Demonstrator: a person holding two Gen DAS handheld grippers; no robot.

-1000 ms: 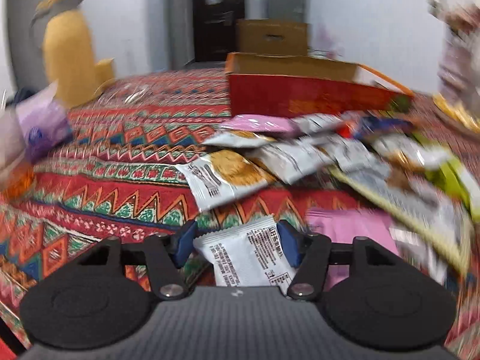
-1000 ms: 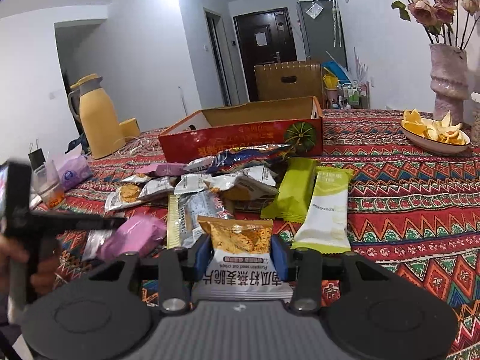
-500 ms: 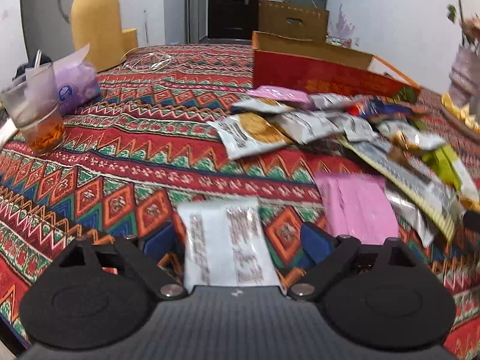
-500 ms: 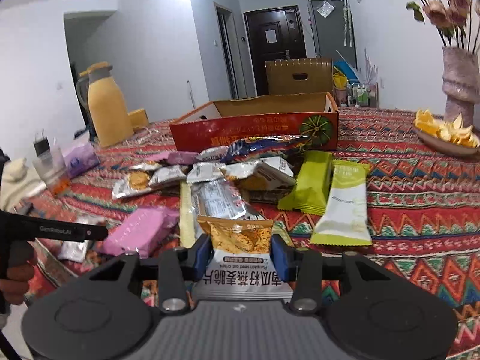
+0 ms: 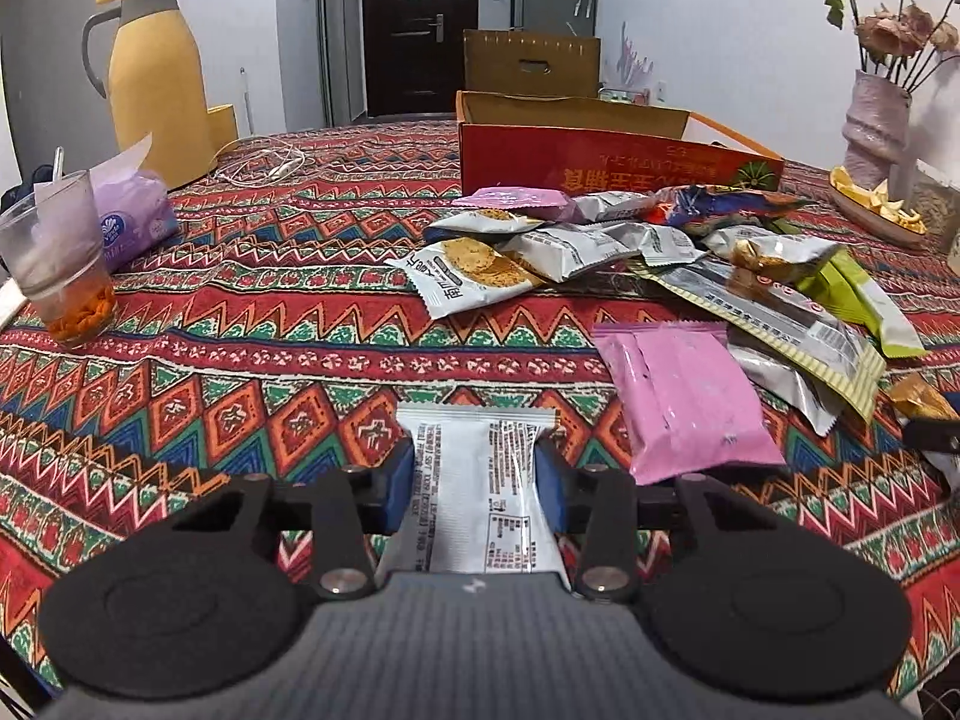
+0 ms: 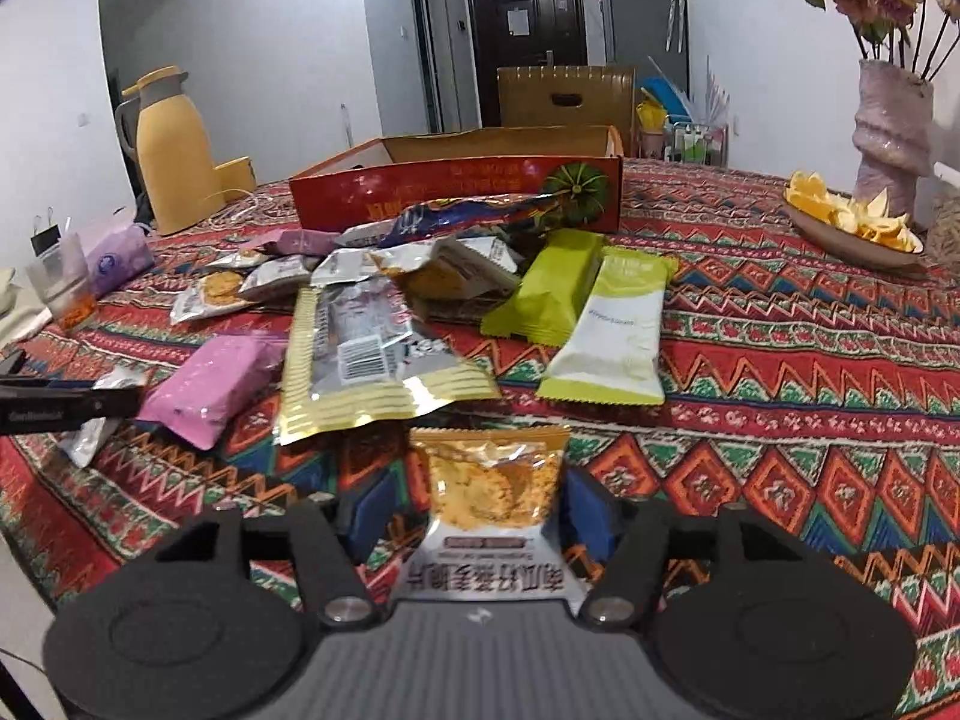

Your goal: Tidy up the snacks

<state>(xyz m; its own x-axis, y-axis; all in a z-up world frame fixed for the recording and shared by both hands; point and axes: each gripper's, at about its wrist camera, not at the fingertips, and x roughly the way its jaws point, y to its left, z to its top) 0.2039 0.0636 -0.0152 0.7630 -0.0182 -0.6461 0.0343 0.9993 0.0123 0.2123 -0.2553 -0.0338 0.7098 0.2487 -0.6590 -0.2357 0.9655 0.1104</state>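
Note:
My left gripper [image 5: 474, 480] is shut on a white snack packet [image 5: 480, 480] low over the patterned tablecloth, near the front edge. My right gripper [image 6: 474, 510] stands open around an orange-and-white cracker packet [image 6: 495, 504]; the blue pads sit apart from its sides. A pile of snack packets [image 5: 600, 240] lies ahead, before an open red cardboard box [image 5: 600, 150]. A pink packet [image 5: 684, 402] lies just right of the left gripper. The box also shows in the right wrist view [image 6: 456, 186], with two green bars [image 6: 540, 288] in front.
A yellow thermos [image 5: 156, 78], a purple tissue pack [image 5: 132, 216] and a plastic cup [image 5: 60, 264] stand at the left. A vase [image 6: 888, 132] and a dish of orange peel [image 6: 852, 228] stand at the right. The left gripper's tip [image 6: 66, 408] shows at the right view's left edge.
My left gripper opened half a second ago and has shut again on the white packet. My right gripper has opened around the cracker packet and dropped closer to the cloth.

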